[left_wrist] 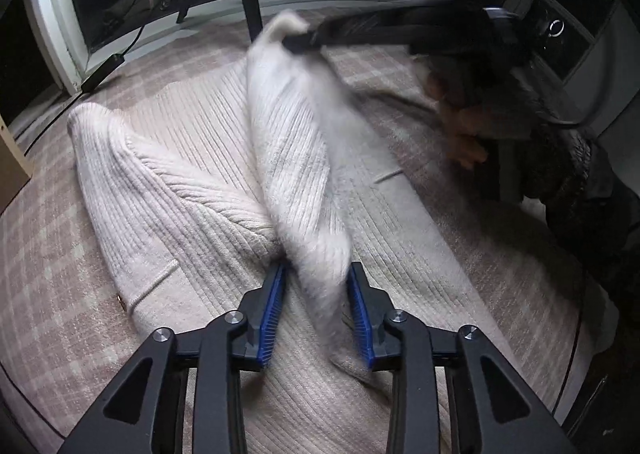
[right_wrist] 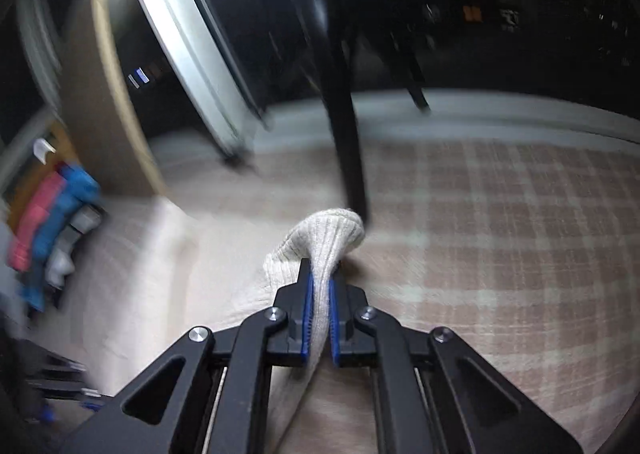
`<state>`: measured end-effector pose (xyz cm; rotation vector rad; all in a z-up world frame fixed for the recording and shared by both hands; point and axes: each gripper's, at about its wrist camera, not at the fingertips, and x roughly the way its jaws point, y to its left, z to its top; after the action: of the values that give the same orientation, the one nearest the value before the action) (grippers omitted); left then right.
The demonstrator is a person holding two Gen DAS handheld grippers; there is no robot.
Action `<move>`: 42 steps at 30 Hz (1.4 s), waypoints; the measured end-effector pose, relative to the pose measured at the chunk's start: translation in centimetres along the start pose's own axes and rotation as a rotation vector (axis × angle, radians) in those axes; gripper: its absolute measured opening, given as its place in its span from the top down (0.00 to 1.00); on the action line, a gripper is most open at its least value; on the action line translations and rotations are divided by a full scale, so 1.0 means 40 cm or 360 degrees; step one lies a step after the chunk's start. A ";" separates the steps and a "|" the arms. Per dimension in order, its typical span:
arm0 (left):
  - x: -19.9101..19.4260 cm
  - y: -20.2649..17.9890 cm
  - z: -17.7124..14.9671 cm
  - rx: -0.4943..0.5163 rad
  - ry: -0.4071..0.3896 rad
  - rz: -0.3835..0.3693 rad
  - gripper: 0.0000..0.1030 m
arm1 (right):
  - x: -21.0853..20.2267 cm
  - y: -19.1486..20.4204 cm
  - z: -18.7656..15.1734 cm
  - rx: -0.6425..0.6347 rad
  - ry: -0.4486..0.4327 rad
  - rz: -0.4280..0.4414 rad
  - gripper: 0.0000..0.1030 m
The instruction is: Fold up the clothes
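A cream ribbed sweater (left_wrist: 180, 174) lies spread on a pink plaid cover (left_wrist: 40, 274). One sleeve (left_wrist: 288, 158) is pulled up off it, blurred. In the left wrist view my left gripper (left_wrist: 316, 282) stands over the sweater with the sleeve's lower end passing loosely between its blue pads (left_wrist: 276, 294), jaws apart. At the sleeve's far end, my right gripper (left_wrist: 298, 42) grips the cuff. The right wrist view shows the right gripper (right_wrist: 320, 274) shut on that cuff (right_wrist: 332, 230), which bulges out beyond the fingertips above the plaid cover (right_wrist: 500, 234).
A person's hand (left_wrist: 468, 150) and dark sleeve hold the right gripper at the right. A black stand leg (right_wrist: 344, 134) comes down onto the cover just beyond the cuff. At the left, a wooden panel (right_wrist: 100, 114) stands beside stacked coloured clothes (right_wrist: 52, 222).
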<state>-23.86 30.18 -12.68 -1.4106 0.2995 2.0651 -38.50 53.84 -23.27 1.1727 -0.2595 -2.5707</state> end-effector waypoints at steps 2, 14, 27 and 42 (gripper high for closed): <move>-0.032 0.005 -0.003 -0.0021 -0.0014 -0.0007 0.70 | 0.043 0.008 -0.004 -0.0037 0.0114 -0.0037 0.90; -0.154 0.269 -0.009 -0.0242 -0.0203 0.0243 0.65 | -0.111 0.074 0.012 0.0002 -0.0006 0.0179 0.63; -0.020 0.404 0.158 -0.0130 -0.0325 -0.0018 0.67 | 0.147 0.248 -0.007 0.0028 0.0329 0.0316 0.92; 0.009 0.407 0.227 0.0046 -0.0278 0.0025 0.62 | -0.065 0.031 0.050 0.0251 0.0021 -0.0059 0.83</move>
<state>-40.64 22.06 -11.75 -1.2049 0.2669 2.1709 -38.14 53.64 -19.79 1.2590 -0.4489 -2.6139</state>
